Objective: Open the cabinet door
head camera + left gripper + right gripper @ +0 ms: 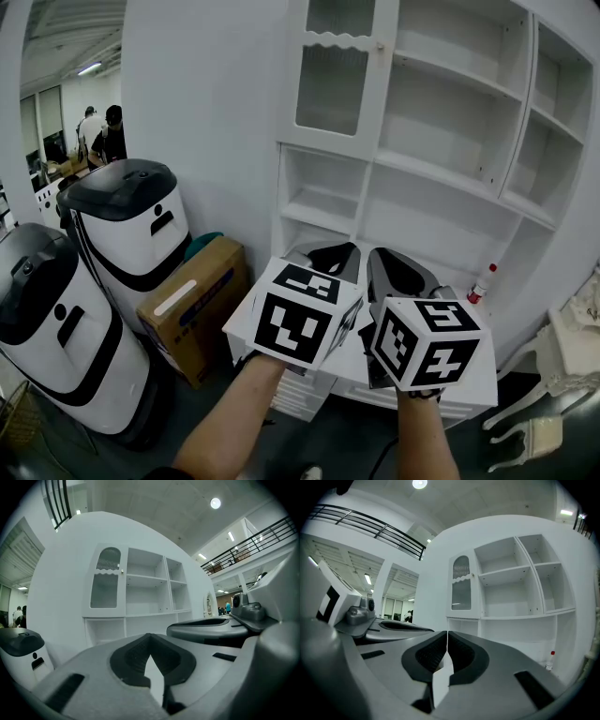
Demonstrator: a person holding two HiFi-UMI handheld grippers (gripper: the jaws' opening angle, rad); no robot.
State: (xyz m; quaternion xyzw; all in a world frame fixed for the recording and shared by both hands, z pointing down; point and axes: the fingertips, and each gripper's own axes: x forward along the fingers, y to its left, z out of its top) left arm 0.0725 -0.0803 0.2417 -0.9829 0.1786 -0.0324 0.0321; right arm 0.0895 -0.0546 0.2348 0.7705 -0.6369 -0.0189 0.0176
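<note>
We find the left tongs (150,641) fully closed, the dark pads meeting at the tip with nothing between them. The right tongs (446,639) are likewise closed and hold nothing. In the head view the two sit side by side, near each other, each carried level on a forearm, their marker cubes facing up towards the camera. Both point at the white shelving unit (450,187) and neither touches it.

We locate the cabinet door (336,75) at the upper left of that unit. It is a tall, narrow door with panes and a scalloped rail across its upper part. It appears to lie shut against its frame. A small round knob (380,45) sits on its right edge, near the top. The door stands above and well apart from both tongs. In the left gripper view it lies up and to the left of the closed tips. In the right gripper view it lies almost straight above them.

To the right of the door we note open shelves, bare as far as we can see. A small bottle (481,284) with a red cap stands on a low ledge at the unit's right. Left of the unit a cardboard box (192,305) rests on the floor, beside two white-and-black machines (131,225). Two people (103,131) stand far off at the back left.
</note>
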